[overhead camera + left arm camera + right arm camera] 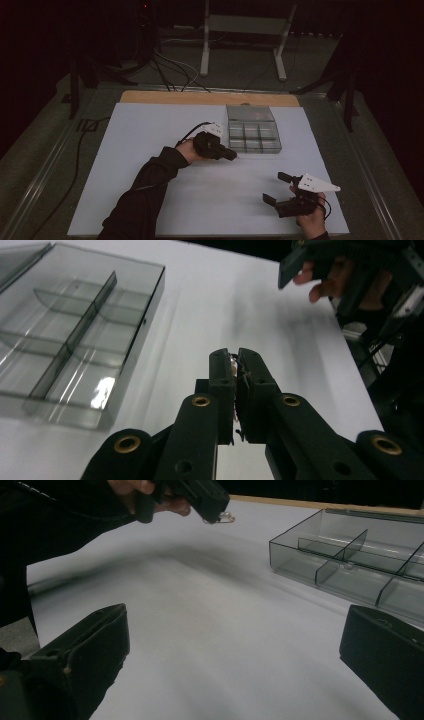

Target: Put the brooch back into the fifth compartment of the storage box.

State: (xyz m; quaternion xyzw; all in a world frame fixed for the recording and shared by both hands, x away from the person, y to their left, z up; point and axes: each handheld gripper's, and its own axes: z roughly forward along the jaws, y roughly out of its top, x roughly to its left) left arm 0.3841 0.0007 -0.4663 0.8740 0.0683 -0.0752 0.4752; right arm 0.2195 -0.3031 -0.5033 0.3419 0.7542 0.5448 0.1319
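Dim room, white desk (150, 150) | our left tool (235, 357) clamped on a small clip (225, 517), could slip short of the divided tray (252, 131) | right tool (280, 187) apart, idle near front-right corner.

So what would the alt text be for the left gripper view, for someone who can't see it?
Two black jaws of the left gripper are shut on a small thin object, too small to identify, above a white table. A clear plastic compartment box sits at left; the other hand with its gripper shows at top right.

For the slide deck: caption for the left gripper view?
Shut hand-held gripper pinching a small item beside the clear compartment box.
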